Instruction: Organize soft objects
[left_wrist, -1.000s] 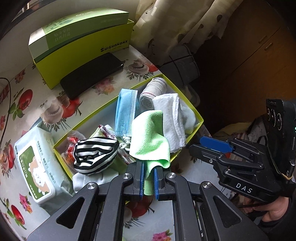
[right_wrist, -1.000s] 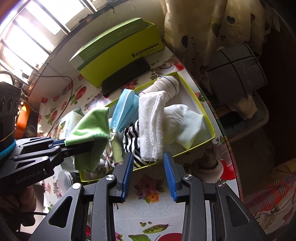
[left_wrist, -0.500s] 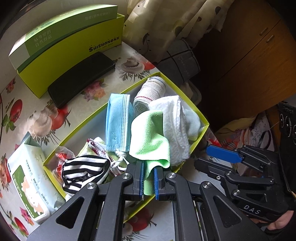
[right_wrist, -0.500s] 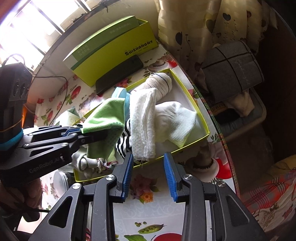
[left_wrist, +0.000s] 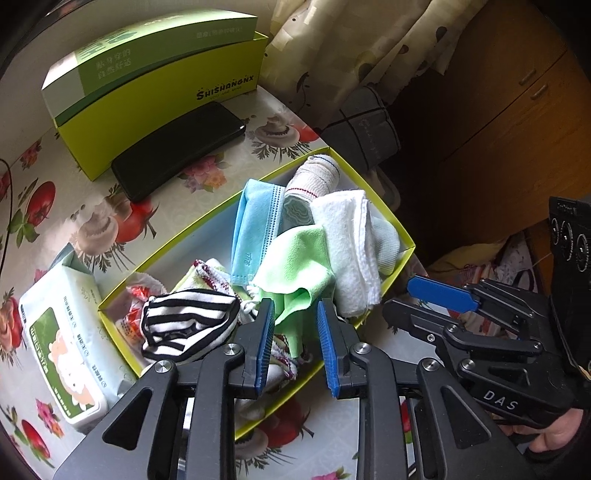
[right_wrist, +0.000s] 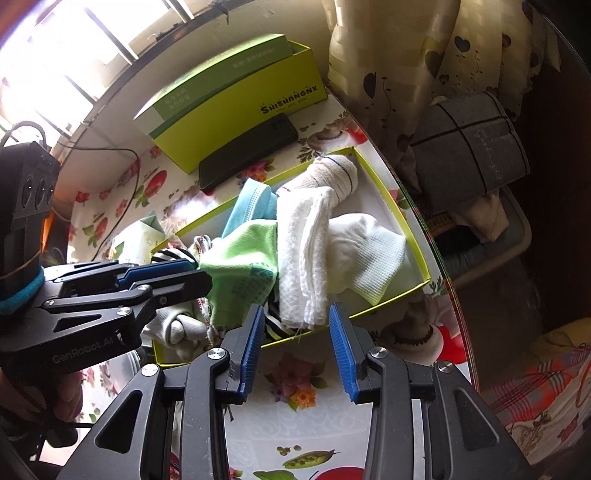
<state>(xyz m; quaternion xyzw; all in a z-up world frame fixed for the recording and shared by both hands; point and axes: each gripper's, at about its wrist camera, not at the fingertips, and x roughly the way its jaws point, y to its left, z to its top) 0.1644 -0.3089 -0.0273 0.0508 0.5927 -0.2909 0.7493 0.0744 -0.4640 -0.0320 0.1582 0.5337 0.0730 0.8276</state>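
Observation:
A shallow lime-edged box (left_wrist: 369, 194) on the flowered tablecloth holds a blue face mask (left_wrist: 255, 225), a rolled bandage (left_wrist: 314, 177), a white towel (left_wrist: 351, 243), a striped cloth (left_wrist: 188, 317) and a green cloth (left_wrist: 295, 266). My left gripper (left_wrist: 295, 310) hangs over the box's near side with its jaws opening. The green cloth droops between the pads, which no longer press on it. My right gripper (right_wrist: 295, 317) stands open and empty at the box's near rim (right_wrist: 391, 213), just before the white towel (right_wrist: 303, 258) and a white sock (right_wrist: 369, 251). The left gripper (right_wrist: 199, 273) also shows there, beside the green cloth (right_wrist: 243, 266).
A tall green carton (left_wrist: 166, 92) stands at the back with a black phone (left_wrist: 177, 147) leaning on it. A pack of wet wipes (left_wrist: 70, 343) lies left of the box. The table edge runs close along the right, with a curtain (left_wrist: 351, 48) and a grey bundle (left_wrist: 365, 133) beyond.
The left jaws have parted and let go of the green cloth, which has slumped into the box. The right gripper has hardly moved.

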